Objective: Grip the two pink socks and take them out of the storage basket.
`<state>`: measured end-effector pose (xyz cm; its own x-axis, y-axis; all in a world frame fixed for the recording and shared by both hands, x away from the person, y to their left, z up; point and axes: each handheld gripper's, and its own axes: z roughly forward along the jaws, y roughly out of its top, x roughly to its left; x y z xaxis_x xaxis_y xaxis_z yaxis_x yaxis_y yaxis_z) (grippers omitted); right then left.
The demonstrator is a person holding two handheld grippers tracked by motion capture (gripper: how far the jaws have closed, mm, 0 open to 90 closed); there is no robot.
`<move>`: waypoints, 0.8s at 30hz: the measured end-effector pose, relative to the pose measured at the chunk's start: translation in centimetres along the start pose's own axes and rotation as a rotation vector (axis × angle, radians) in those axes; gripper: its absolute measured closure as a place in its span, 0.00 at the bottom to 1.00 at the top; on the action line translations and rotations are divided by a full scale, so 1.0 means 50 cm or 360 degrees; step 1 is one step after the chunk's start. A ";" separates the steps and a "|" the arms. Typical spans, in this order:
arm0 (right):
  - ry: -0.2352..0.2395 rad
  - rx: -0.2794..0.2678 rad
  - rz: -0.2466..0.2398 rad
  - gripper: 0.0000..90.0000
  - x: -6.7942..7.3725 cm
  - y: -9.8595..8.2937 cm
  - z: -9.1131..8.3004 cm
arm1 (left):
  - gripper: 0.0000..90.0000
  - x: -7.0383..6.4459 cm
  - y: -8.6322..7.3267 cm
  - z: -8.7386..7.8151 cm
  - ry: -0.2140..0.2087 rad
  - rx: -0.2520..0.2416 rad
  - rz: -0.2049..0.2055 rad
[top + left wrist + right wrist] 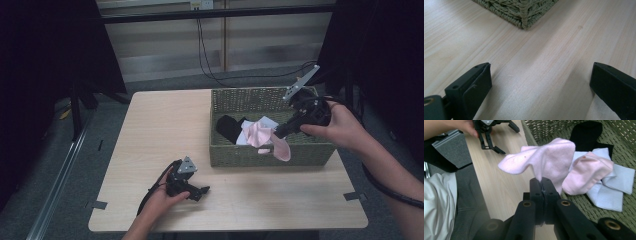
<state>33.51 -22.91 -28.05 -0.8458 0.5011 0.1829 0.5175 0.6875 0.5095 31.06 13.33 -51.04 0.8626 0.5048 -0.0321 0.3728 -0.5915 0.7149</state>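
**Pink sock lifted at the basket's near rim**

Pale wood-grain tabletop (150,130) fills the lower middle of the high view, with dark curtains and a grey floor behind it. Nearest the camera, at lower centre-left, the left gripper (199,192) rests low over bare wood; in the left gripper view its jaws stand wide apart with nothing between them, and a corner of the woven green rectangular basket (524,15) shows at the top of that frame.

Farther back, right of centre, the right gripper (278,132) has its jaws pressed tight together on a soft pale pink sock (541,160), which hangs over the basket's near wall (270,155). Inside the basket lie a second pink sock (586,172), a folded light blue sock (609,192) and a black sock (586,132).

My reading is that the step in hand is carrying the pinched sock out of the basket toward the open wood. The next move would call for clearing the rim without snagging the dangling toe, lowering the sock flat onto the tabletop, then parting the jaws. The left gripper looks ready to help spread it.
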 end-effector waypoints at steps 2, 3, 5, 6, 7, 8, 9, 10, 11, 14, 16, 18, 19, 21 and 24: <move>0.0009 0.0016 -0.0002 0.99 0.005 0.000 0.003 | 0.04 0.000 0.000 0.000 0.0000 0.0000 0.0000; 0.0024 0.0023 -0.0018 0.99 0.011 -0.002 0.012 | 0.04 0.000 0.000 0.000 0.0000 0.0000 -0.0001; 0.0028 0.0031 -0.0025 0.99 0.013 -0.004 0.017 | 0.04 0.000 0.000 0.000 0.0001 0.0002 0.0000; 0.0039 0.0022 -0.0030 0.99 0.014 -0.006 0.022 | 0.04 0.000 0.000 0.000 0.0000 0.0000 0.0000; 0.0050 0.0029 -0.0026 0.99 0.016 -0.008 0.026 | 0.04 0.000 0.000 0.000 0.0000 -0.0001 0.0000; 0.0046 0.0029 -0.0030 0.99 0.018 -0.010 0.030 | 0.04 0.000 0.000 0.000 0.0003 -0.0001 0.0000; 0.0064 0.0027 -0.0034 0.98 0.020 -0.012 0.034 | 0.04 0.000 0.000 0.000 0.0001 -0.0002 0.0000; 0.0061 0.0028 -0.0042 0.98 0.021 -0.013 0.038 | 0.04 0.000 0.000 0.000 0.0002 -0.0001 0.0001; 0.0074 0.0023 -0.0038 0.98 0.022 -0.016 0.043 | 0.04 0.000 0.000 0.000 0.0002 0.0005 0.0006; 0.0087 0.0037 -0.0049 0.98 0.025 -0.021 0.054 | 0.04 0.000 0.000 0.000 0.0002 0.0000 0.0000; 0.0106 0.0036 -0.0046 0.98 0.029 -0.025 0.061 | 0.04 0.000 0.000 0.000 0.0002 0.0004 0.0005; 0.0114 0.0039 -0.0056 0.98 0.032 -0.029 0.071 | 0.04 0.000 0.000 0.000 0.0001 -0.0001 0.0000; 0.0123 0.0052 -0.0055 0.98 0.034 -0.031 0.074 | 0.04 0.000 0.000 0.000 0.0001 -0.0002 -0.0001; 0.0123 0.0048 -0.0069 0.98 0.035 -0.035 0.082 | 0.04 0.000 0.000 0.000 0.0001 -0.0001 0.0001; 0.0133 0.0058 -0.0069 0.98 0.035 -0.039 0.090 | 0.04 0.000 0.000 0.000 0.0001 -0.0001 0.0000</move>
<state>31.60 -21.01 -32.51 -0.8745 0.4259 0.2318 0.4834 0.7268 0.4880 31.05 13.33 -51.05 0.8626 0.5050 -0.0316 0.3723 -0.5913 0.7154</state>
